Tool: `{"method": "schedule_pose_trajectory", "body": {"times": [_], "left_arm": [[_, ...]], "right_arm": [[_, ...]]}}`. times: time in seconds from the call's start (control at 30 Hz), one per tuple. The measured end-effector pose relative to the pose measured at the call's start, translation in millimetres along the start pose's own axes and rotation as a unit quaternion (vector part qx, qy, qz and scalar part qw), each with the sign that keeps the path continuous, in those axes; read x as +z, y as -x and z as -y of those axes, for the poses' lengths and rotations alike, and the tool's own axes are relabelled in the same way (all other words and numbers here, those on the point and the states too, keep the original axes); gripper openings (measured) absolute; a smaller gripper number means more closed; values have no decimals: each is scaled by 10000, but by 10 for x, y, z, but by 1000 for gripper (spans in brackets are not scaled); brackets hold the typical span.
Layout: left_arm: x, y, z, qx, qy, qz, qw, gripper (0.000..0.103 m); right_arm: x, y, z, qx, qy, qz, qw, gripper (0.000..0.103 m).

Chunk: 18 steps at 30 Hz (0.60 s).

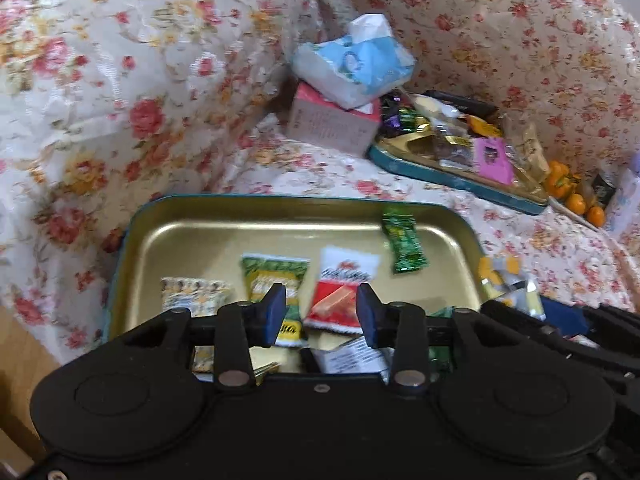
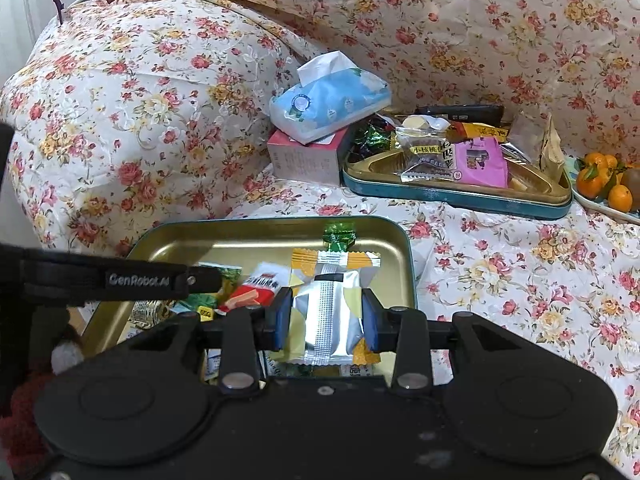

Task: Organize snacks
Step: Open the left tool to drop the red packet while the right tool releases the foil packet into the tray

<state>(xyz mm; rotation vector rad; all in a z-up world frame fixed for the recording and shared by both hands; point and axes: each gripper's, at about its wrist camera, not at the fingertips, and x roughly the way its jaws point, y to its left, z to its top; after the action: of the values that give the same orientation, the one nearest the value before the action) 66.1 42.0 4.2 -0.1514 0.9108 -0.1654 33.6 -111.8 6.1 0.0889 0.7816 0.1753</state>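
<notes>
A gold tray with a teal rim [image 1: 280, 200] [image 2: 240, 226] lies on the floral cloth and holds several snacks. Among them are a green candy [image 1: 402, 240] [image 2: 340, 234], a red packet [image 1: 340, 292] [image 2: 256, 284], a green-yellow packet [image 1: 272, 276] and a pale patterned packet [image 1: 192, 292]. My left gripper [image 1: 322, 314] hovers open over the tray's near half. The red packet lies below its gap, untouched by the pads. My right gripper [image 2: 326, 318] is shut on a silver and yellow packet [image 2: 328, 292], held above the tray's right side.
A second teal tin [image 2: 460, 196] full of mixed snacks sits at the back right. Left of it, a blue tissue pack [image 2: 328, 96] rests on a pink box [image 2: 304, 160]. Oranges [image 2: 604, 184] lie at the far right. Floral cushions rise behind and to the left.
</notes>
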Motion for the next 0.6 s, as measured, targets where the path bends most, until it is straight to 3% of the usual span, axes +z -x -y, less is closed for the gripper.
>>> {"method": "schedule_pose_trajectory", "body": {"times": [0.13, 0.6], "left_arm": [[-14, 23, -19, 395, 34, 16, 9992, 47], [-1, 44, -57, 777, 200, -223, 9965, 47]], "right_arm": [[33, -28, -18, -56, 33, 49, 10000, 38], [232, -366, -154, -297, 543, 183, 9979, 38]]}}
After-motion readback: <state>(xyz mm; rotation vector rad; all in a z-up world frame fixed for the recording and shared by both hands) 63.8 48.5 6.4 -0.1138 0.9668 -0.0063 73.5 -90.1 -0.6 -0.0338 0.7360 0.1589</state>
